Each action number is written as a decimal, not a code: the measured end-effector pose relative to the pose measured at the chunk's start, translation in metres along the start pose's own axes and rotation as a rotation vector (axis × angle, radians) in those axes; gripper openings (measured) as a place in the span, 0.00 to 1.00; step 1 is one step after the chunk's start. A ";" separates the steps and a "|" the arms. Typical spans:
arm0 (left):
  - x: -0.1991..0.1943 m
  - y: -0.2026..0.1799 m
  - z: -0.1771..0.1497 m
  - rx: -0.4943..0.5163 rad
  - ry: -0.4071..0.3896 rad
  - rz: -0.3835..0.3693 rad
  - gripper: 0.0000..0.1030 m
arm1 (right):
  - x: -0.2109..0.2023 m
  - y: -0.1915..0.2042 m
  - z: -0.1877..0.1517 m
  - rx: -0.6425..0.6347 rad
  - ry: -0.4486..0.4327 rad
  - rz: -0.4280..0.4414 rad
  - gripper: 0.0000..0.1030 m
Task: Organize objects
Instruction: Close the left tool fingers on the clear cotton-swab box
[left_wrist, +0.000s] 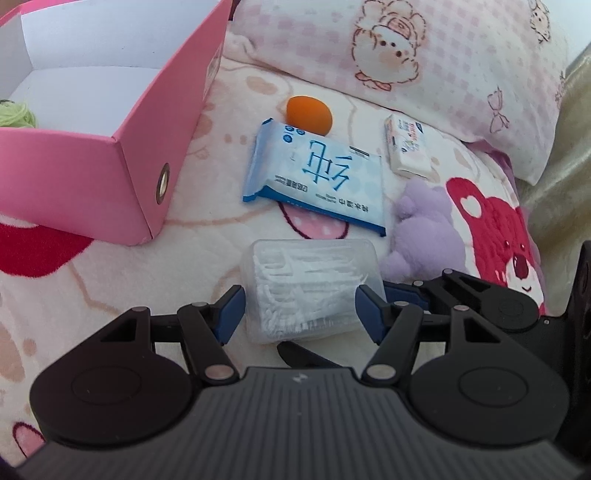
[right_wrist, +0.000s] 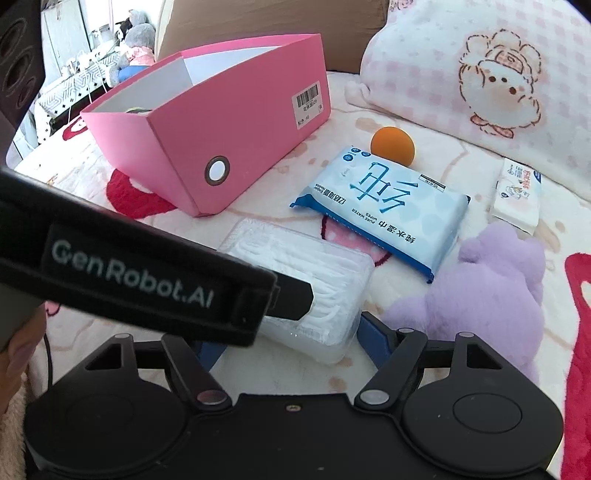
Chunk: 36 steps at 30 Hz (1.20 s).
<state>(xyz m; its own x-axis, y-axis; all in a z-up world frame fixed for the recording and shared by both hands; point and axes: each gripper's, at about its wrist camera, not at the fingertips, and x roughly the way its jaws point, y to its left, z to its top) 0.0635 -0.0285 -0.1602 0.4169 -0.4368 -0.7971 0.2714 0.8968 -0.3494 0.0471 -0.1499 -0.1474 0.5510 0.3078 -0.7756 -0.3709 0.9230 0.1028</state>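
I had the left gripper (left_wrist: 300, 308) down on the bed, its jaws spread around the clear floss-pick box (left_wrist: 308, 291), one blue pad just beside each short side; whether either pad already touched the plastic I could not tell. The box lay flat on the blanket (left_wrist: 110, 280), just short of the blue wipes pack (left_wrist: 317, 177), with the pink storage box (left_wrist: 122, 158) open to the left and something green already inside it.

The right gripper (right_wrist: 291, 345) sat close behind the same box, its jaws also spread; only the right pad showed clearly, the left one being hidden behind the left unit's strap.

My worries were these. The box was smooth, rounded plastic on soft bedding, so a squeeze near its lower edge might have popped it out or pressed it into the blanket instead of gripping it. The two grippers were crowded together, so lifting left could have snagged the strap or knocked the right fingers. The purple plush (left_wrist: 424, 236) lay near the right side and could have been dragged along. The orange ball (left_wrist: 309, 115), touching the wipes pack, looked ready to roll if nudged.
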 end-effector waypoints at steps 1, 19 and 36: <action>-0.002 0.001 -0.001 -0.001 -0.002 -0.002 0.62 | -0.001 0.001 0.000 -0.005 -0.001 -0.003 0.76; -0.029 0.001 -0.008 0.009 -0.001 -0.061 0.62 | -0.028 0.007 -0.002 0.002 -0.015 0.009 0.77; -0.088 -0.020 -0.012 0.027 0.003 -0.086 0.63 | -0.087 0.032 0.013 -0.094 0.015 -0.007 0.77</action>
<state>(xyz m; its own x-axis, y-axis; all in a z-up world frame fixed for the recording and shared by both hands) 0.0112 -0.0076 -0.0889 0.3879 -0.5122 -0.7662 0.3296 0.8535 -0.4036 -0.0029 -0.1441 -0.0683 0.5426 0.2973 -0.7856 -0.4357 0.8992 0.0393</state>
